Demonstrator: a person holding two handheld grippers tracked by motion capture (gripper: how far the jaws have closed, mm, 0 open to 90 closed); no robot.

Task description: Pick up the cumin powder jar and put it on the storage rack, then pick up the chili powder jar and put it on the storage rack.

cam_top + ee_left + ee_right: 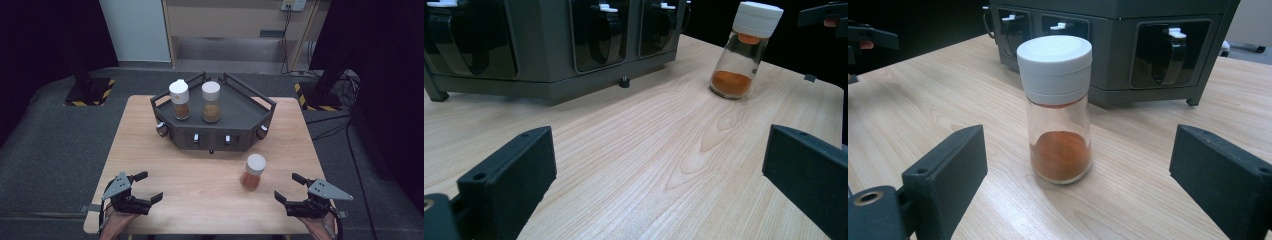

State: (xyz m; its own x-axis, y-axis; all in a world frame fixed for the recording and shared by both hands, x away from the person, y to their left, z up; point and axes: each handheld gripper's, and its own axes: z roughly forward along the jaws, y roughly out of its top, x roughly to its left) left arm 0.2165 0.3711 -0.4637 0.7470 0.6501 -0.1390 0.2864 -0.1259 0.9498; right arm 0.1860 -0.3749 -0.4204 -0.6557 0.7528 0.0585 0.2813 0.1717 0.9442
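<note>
A glass spice jar (253, 172) with a white cap and orange powder stands upright on the wooden table (200, 185), in front of the rack and to its right. My right gripper (288, 186) rests near the front right edge, open, a short way right of this jar. In the right gripper view the jar (1058, 115) stands just ahead, centred between the wide-apart jaws of the right gripper (1080, 172), untouched. My left gripper (150, 186) sits open near the front left edge with nothing in it. In the left gripper view (659, 167) the jar (746, 50) is far off at upper right.
A dark grey angular rack (220, 125) stands at the table's back centre. Two white-capped spice jars, one (180, 100) and another (211, 102), stand on top. Its front has slots with small levers (1168, 50). Bare wood lies between the grippers.
</note>
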